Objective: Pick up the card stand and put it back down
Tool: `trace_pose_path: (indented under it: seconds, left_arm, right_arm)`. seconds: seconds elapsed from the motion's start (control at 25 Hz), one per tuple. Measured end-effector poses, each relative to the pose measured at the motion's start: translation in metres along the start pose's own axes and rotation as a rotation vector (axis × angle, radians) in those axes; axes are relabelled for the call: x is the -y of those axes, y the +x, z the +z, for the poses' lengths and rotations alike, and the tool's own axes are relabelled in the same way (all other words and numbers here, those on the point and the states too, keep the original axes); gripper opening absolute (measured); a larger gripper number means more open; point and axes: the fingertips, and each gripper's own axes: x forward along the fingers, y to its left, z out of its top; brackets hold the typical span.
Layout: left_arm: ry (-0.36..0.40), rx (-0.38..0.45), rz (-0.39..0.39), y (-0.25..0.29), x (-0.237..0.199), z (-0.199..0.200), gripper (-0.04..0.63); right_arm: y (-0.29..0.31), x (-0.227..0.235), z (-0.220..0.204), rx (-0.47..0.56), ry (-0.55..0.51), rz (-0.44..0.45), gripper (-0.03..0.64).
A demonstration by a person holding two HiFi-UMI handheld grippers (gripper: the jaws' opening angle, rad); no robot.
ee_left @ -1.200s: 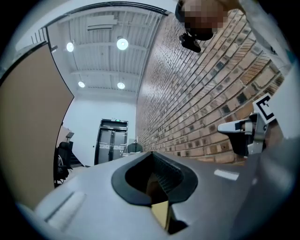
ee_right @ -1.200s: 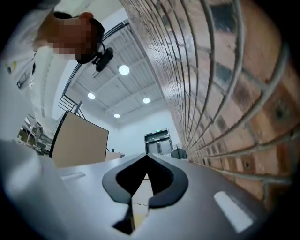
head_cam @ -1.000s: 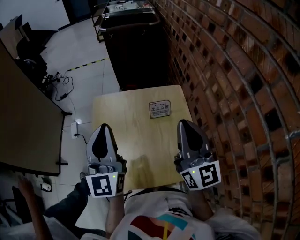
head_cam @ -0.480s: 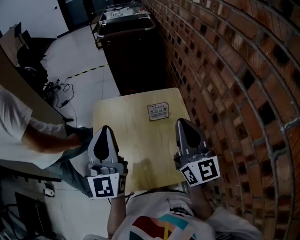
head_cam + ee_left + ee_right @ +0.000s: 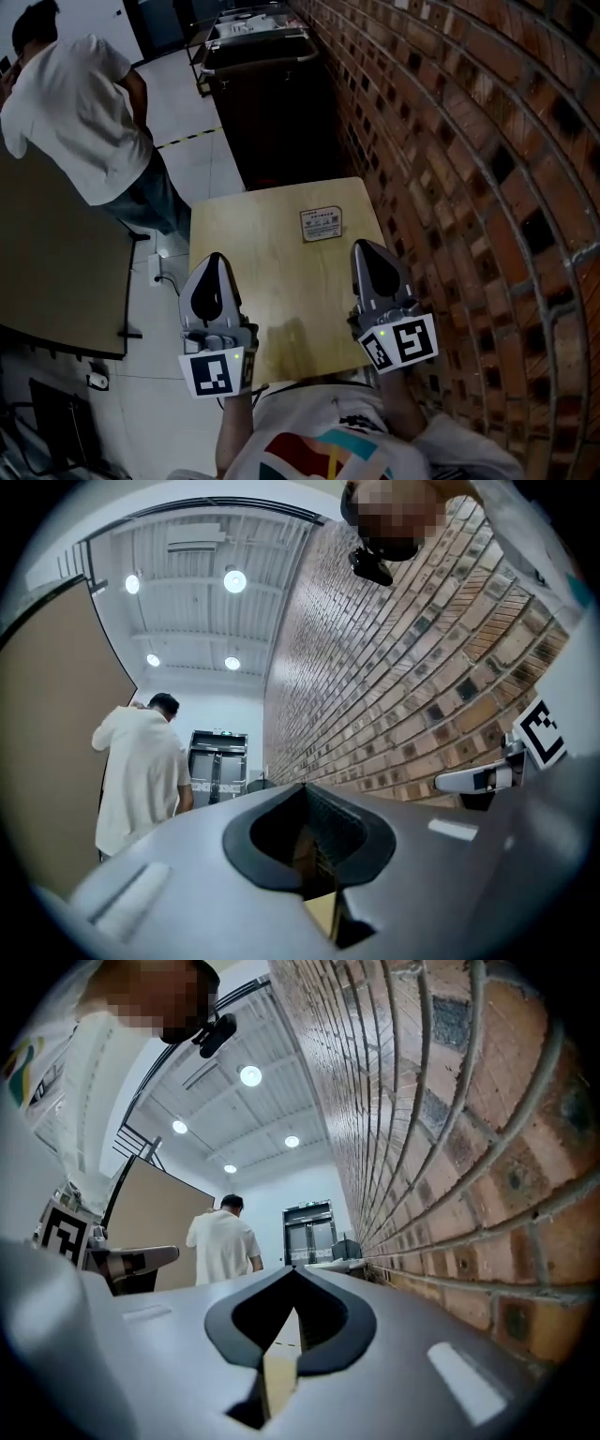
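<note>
At the near edge of the table we hold both tools just above the wood. The left gripper has its jaws together, tips meeting with nothing between them. The right gripper is likewise closed and empty. Both point away from us and a little upward.

Ahead of them, the card stand sits on the table near its far right corner, apart from both grippers and nearer the right one. Its printed face is turned up toward us, and we cannot tell how steeply it leans. It rests where the task would want it, which fits a stand waiting to be lifted as well as one already set back.

We judge it light and stiff, likely smooth plastic that could slip between the pads or skate across the wood if nudged. Its two side edges, or the top edge of the panel, look like the best places to pinch, with gentle pressure.

No container stands on the table. Beyond it, a dark trolley carries a top tray whose contents are too small to name. A brick wall runs along the right, and a person stands at the far left.
</note>
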Motion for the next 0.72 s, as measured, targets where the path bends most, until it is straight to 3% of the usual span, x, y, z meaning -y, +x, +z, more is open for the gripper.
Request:
trace_pose_path:
  seconds: [0.72]
  left_arm:
    - [-0.006, -0.001, 0.002, -0.0024, -0.0022, -0.0008, 0.006]
  right_arm:
    - [-0.0037, 0.0039, -0.0042, -0.008, 0.012, -0.031, 0.002]
